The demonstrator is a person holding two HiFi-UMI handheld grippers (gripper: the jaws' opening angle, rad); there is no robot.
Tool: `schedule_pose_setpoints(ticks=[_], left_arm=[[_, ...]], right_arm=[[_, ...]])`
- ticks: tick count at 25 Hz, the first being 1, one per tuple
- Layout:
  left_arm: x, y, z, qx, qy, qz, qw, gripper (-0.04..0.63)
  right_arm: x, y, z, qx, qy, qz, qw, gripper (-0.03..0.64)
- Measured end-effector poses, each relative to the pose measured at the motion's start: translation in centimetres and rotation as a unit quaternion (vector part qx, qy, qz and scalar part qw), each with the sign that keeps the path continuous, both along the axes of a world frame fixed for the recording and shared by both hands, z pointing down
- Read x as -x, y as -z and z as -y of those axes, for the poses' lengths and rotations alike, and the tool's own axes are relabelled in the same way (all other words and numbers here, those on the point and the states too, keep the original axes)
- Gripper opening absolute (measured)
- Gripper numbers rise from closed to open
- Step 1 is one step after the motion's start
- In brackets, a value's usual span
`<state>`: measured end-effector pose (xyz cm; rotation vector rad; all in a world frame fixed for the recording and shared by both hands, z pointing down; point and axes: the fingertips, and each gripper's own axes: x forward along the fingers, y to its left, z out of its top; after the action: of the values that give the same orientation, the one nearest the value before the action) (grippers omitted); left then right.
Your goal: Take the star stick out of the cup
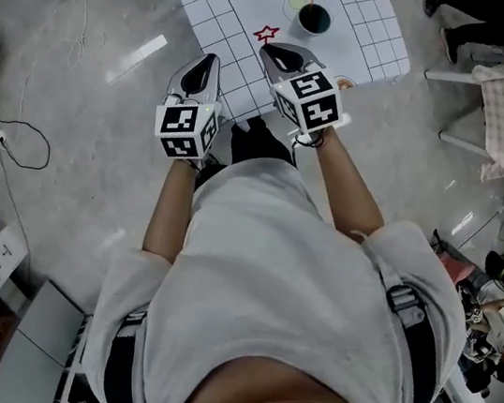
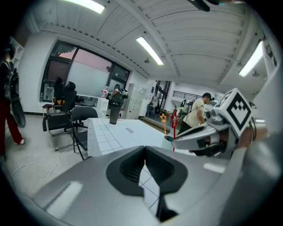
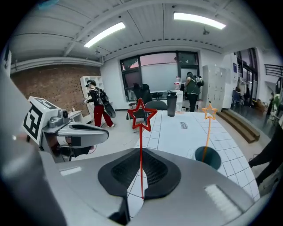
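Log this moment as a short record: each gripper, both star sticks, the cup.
right gripper: shut on the red star stick, star end out past the jaw tips
left gripper: shut, nothing between the jaws
orange star stick: standing in the cup
cup: on the gridded table, apart from both grippers
task state: red star stick out of the cup, orange star stick in it

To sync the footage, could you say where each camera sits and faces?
Head view: on the head, steeply down at arms, left gripper, right gripper, table.
Left gripper view: on it, along shut jaws over the table; right gripper shows.
Right gripper view: on it, along jaws clamping the red star stick; left gripper shows.
All share the orange star stick.
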<state>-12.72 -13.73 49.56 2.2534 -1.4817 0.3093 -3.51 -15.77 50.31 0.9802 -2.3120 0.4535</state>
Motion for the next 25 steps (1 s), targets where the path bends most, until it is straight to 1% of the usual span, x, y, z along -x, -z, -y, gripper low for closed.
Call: schedule_pose_setpoints(ticks=[3,7,13,20,25], left_arm=[[1.7,-0.8,0.0,0.008,0.027,0.005,0.9996,0.003],[3.9,-1.8,0.1,0.02,0.064,0.013,0.9977,0.003],[7.2,-3.4,-0.4,0.042,0.133,0.025,0.9899,0.003],[8.3,-5.3,-0.2,0.063,0.168,0.023,0.9834,0.003],[8.1,-6.9,-0.5,0.085,0.18,0.024,0.9797,0.003]], right_arm=[[1.6,-1.9,0.6,0.006,0.023,-0.01,1.0,0.014],[4.0,-3.6,2.1,-0.007,0.043,-0.005,0.999,0.015],[7.7,-6.9,4.3,0.009,0.09,-0.008,0.996,0.015],[8.9,-10.2,6.0,0.031,0.105,-0.026,0.994,0.015],[9.1,-13.1,6.3,0.055,0.115,-0.046,0.991,0.017]])
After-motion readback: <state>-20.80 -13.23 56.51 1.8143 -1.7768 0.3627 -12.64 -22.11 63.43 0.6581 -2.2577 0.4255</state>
